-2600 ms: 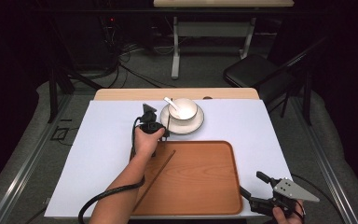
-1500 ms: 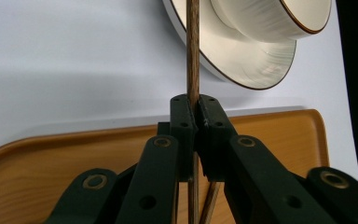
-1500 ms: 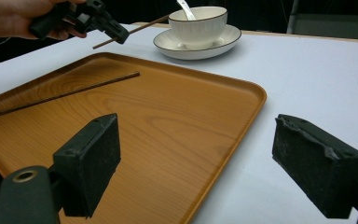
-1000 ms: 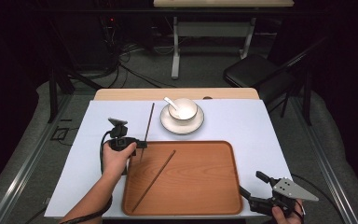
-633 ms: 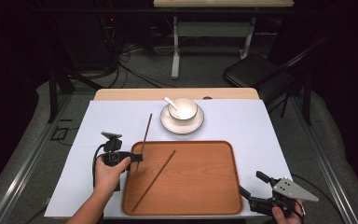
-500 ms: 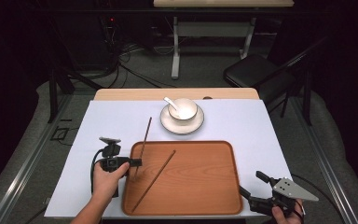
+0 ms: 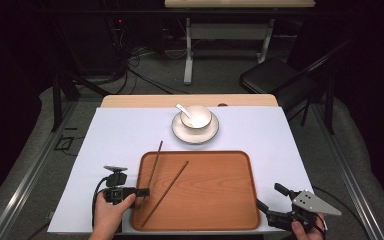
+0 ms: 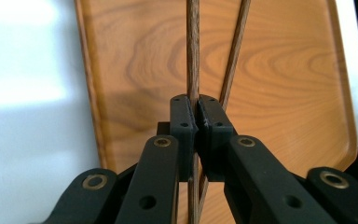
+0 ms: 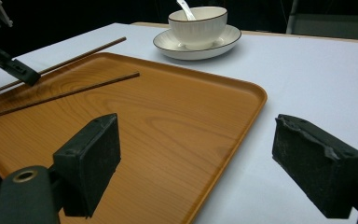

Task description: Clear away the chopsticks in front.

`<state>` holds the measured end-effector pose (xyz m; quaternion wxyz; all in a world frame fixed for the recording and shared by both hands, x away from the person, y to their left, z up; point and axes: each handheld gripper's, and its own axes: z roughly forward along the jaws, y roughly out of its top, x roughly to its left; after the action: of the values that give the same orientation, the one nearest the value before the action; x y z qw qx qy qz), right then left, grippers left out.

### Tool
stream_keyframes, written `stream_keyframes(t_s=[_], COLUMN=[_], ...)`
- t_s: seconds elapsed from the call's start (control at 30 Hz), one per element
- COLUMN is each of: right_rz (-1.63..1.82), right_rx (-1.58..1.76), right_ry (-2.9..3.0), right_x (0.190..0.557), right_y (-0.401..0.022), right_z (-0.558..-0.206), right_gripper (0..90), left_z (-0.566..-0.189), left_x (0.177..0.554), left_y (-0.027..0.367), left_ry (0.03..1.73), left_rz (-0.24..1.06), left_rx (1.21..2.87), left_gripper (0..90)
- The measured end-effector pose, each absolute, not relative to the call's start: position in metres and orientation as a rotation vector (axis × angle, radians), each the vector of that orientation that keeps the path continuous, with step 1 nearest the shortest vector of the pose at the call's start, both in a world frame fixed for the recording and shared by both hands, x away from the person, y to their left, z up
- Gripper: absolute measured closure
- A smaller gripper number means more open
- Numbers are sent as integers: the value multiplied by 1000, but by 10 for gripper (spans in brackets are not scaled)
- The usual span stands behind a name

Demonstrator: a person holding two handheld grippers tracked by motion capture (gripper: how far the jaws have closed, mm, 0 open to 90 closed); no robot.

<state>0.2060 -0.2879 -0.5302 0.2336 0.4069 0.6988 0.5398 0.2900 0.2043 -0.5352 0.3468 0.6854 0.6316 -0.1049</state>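
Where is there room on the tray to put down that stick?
The tray is bare right of the lying chopstick, up to its right rim. Its left side is crowded: the left hand-held gripper holds the second chopstick there.

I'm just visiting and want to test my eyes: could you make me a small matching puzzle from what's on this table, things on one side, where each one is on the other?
Things:
1. spoon
2. bowl
3. first chopstick
4. second chopstick

Places:
A. lying flat in the tray
B. clamped in the left gripper
C. standing on the saucer
D. resting in the bowl

Pairs: 1-D, 2-C, 3-B, 4-A
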Motion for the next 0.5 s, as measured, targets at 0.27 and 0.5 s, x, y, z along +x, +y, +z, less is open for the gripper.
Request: stream_keyframes(t_s=[0.27, 0.5], right_rz=[1483, 1484], right_rx=[1120, 1127], right_ry=[1916, 1915], right_x=[206, 206], right_y=[-289, -288], right_z=[-530, -530], right_gripper=[144, 144], left_z=[-546, -548], left_x=[274, 268], left_y=[205, 205], left_ry=[1649, 1645], left_rz=[-305, -307], left_rx=[1809, 1825], left_gripper=[853, 852])
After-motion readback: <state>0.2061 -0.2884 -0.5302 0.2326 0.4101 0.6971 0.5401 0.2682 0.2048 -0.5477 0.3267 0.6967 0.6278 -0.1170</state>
